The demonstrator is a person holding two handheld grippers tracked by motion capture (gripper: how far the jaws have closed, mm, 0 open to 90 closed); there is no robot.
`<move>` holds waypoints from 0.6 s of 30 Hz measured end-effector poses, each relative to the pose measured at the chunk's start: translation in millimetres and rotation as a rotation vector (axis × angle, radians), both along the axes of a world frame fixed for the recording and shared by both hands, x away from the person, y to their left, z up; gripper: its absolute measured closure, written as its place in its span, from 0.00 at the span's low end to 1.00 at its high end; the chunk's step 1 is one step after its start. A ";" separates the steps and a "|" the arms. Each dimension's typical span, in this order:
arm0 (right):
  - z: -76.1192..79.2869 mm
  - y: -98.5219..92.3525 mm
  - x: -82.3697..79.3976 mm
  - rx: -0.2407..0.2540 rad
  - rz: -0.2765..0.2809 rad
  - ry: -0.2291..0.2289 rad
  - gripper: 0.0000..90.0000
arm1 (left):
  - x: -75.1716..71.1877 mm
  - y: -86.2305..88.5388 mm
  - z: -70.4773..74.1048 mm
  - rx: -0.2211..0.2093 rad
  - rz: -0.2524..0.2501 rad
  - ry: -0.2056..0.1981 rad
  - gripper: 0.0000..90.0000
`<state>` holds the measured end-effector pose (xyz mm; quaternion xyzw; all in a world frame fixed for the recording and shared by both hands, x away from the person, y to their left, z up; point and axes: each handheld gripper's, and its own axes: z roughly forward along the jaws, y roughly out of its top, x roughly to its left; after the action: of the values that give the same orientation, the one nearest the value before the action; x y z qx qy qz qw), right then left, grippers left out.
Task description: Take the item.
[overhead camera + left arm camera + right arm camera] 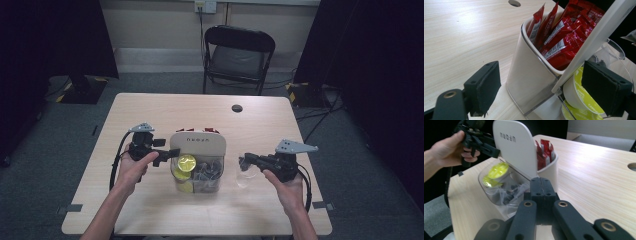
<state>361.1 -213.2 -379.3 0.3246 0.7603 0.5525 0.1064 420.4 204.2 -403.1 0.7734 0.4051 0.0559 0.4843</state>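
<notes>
A: Where is the organiser (198, 142) sitting?

B: Near the middle of the counter (150, 107), a white holder with a tall white panel between its two parts. Its white cup (529, 72) on the far side of the panel is packed with red sachets (560, 27); the clear bin (499, 192) on the near side of the panel has yellow-lidded capsules (186, 163) and dark packets in it.

A: And the left tongs (170, 154)?

B: Spread wide, right at the organiser's left side. In the left gripper view one pad sits outside the white cup, over the counter, and the other sits beside the capsules in the clear bin, so the panel's edge lies between them. Neither pad presses on anything.

A: The right tongs (540, 187)?

B: Pressed together. From the high view they sit just to the right of the organiser, at a clear plastic piece (245, 176) there; whether they pinch it, I cannot tell. The right gripper view has the closed tips pointing at the clear bin.

A: Anything else around the organiser?

B: A black folding chair (239, 55) stands beyond it, past the counter's far edge.
</notes>
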 end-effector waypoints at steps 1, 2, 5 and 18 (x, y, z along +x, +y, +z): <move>-1.9 -1.0 1.0 -0.001 -0.005 0.003 1.00 | -0.2 0.0 -0.2 -0.001 0.002 0.000 0.17; -3.6 -1.9 1.9 -0.003 -0.010 0.007 1.00 | -0.3 0.1 -0.4 -0.002 0.003 0.002 0.17; -8.1 -4.5 4.4 -0.009 -0.019 0.018 1.00 | -0.1 0.4 -1.1 -0.007 0.002 0.002 0.17; -23.9 -7.5 11.8 -0.044 -0.040 0.054 1.00 | -0.2 0.5 -1.4 -0.008 0.003 0.003 0.17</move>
<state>373.0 -220.7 -403.2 0.3524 0.7683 0.5242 0.1040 420.2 204.7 -404.5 0.7709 0.4072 0.0541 0.4868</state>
